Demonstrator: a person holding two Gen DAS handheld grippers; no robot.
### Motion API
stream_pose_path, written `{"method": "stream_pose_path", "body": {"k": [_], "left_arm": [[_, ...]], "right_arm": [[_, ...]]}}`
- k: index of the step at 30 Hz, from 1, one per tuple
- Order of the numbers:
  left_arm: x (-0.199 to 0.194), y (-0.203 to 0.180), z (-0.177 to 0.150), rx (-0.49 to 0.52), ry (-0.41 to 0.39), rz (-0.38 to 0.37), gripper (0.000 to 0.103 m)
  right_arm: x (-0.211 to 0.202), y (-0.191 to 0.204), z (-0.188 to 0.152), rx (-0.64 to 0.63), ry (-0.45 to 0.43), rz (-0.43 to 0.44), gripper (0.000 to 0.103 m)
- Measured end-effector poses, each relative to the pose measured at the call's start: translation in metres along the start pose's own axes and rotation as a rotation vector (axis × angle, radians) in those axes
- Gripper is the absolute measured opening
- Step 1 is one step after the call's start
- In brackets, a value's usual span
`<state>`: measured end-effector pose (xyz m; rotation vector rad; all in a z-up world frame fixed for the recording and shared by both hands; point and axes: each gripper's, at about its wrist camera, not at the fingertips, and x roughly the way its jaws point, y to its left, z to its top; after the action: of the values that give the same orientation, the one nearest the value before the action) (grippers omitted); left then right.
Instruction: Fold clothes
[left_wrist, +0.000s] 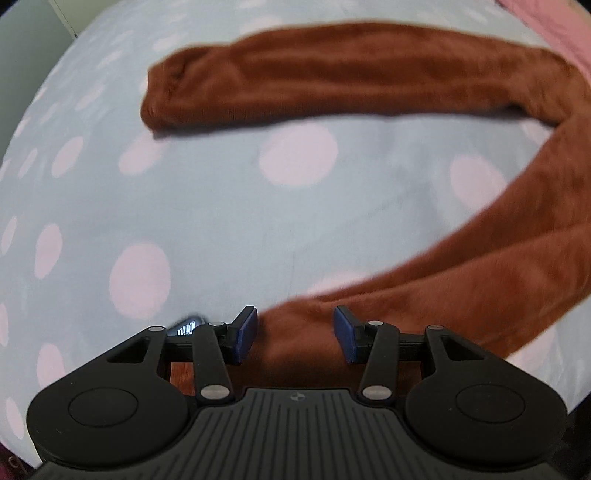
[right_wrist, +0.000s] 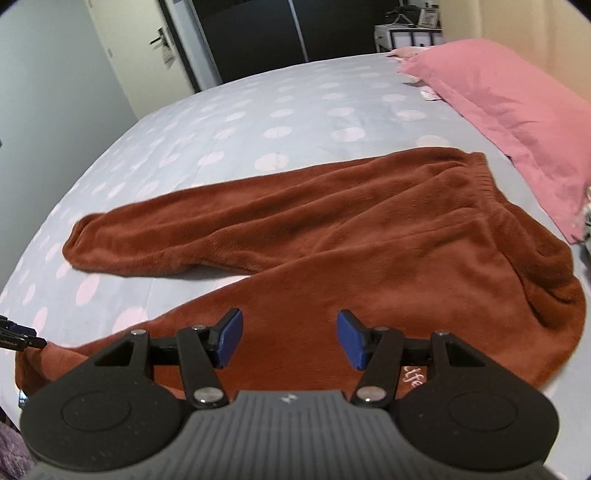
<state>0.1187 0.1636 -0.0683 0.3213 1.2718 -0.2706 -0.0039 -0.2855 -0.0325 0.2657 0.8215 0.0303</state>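
Rust-brown fleece trousers (right_wrist: 332, 236) lie on a pale blue bedsheet (right_wrist: 258, 110) patterned with pale pink dots. A pink pillow (right_wrist: 517, 122) sits far right. Both black grippers carry blue pads (right_wrist: 231, 338).

Brown fleece trousers (right_wrist: 332, 236) on dotted bedsheet (right_wrist: 221, 122)

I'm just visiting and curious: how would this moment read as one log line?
task: fold clothes | brown trousers spread flat on spotted bed | left gripper open over leg end | right gripper open, nothing held

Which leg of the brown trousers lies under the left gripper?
The near leg, whose cuff end sits between the open left gripper; the far leg lies away.
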Motion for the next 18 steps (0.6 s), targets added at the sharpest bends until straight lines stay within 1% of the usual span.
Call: {"method": "stream_pose_path", "body": {"k": [1,5,6,8,12,14,16,18], "left_arm": [[0.001,0.001,-0.004,0.004,0.017,-0.015,0.038],[0.006,0.001,-0.019,0.021,0.105,-0.067,0.036],[0.008,0.001,-0.022,0.028,0.120,-0.073,0.035],[0.011,-0.002,-0.027,0.052,0.123,-0.065,0.036],[0.010,-0.010,-0.029,0.123,0.074,-0.017,0.036],[0.008,-0.018,-0.030,0.188,0.035,0.026,0.039],[0.007,-0.027,-0.032,0.267,-0.012,0.064,0.047],[0.009,-0.031,-0.034,0.316,-0.035,0.069,0.050]], "right_arm": [[0.003,0.000,0.000,0.001,0.007,0.002,0.061],[0.014,-0.002,0.000,0.040,0.047,0.018,0.061],[0.016,-0.002,0.000,0.048,0.054,0.021,0.061],[0.021,-0.001,0.001,0.054,0.065,0.026,0.061],[0.026,0.005,0.002,0.041,0.079,0.033,0.062],[0.028,0.007,0.002,0.038,0.087,0.037,0.063],[0.029,0.009,0.001,0.036,0.092,0.041,0.063],[0.030,0.009,0.001,0.036,0.095,0.041,0.063]]}}
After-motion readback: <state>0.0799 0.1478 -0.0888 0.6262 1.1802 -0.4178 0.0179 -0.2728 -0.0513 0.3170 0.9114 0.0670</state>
